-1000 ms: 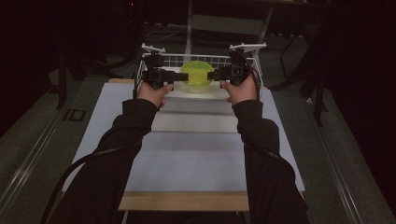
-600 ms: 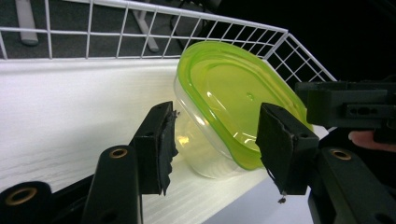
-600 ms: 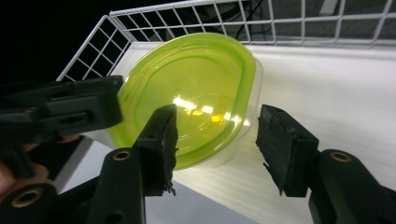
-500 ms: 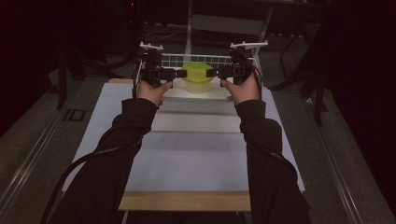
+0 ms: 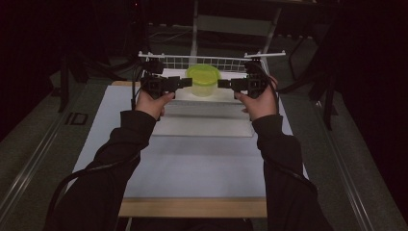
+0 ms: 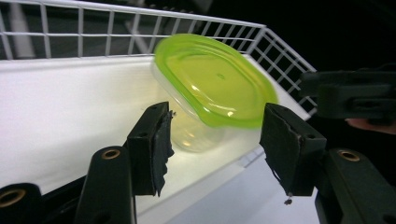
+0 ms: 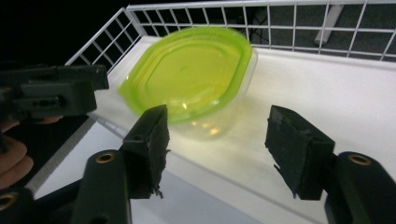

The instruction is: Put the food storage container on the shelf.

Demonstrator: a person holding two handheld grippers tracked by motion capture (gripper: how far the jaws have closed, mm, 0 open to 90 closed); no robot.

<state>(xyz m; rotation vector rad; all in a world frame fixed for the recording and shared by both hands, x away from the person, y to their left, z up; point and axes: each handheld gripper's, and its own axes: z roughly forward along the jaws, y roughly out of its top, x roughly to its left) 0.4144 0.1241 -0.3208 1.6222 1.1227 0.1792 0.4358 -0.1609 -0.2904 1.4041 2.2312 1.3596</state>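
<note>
A clear tub with a lime-green lid (image 5: pixel 203 79) sits on the white floor of a wire basket (image 5: pixel 211 61) at the table's far end. My left gripper (image 5: pixel 186 83) points at it from the left, and my right gripper (image 5: pixel 222 83) points at it from the right. In the left gripper view the tub (image 6: pixel 215 86) lies just beyond the open left gripper (image 6: pixel 215 144), nothing between the pads. The right gripper view shows the same tub (image 7: pixel 187 74) ahead of the open right gripper (image 7: pixel 217 140), whose pads are apart from it.
White wire walls (image 6: pixel 93 28) close the basket's back and sides (image 7: pixel 303 18). A white board (image 5: pixel 207 120) lies in front of the basket on the pale table sheet (image 5: pixel 202 168). Dark floor surrounds the table.
Both hands have drawn back slightly toward the person. The tub stays in the basket between the two grippers.
</note>
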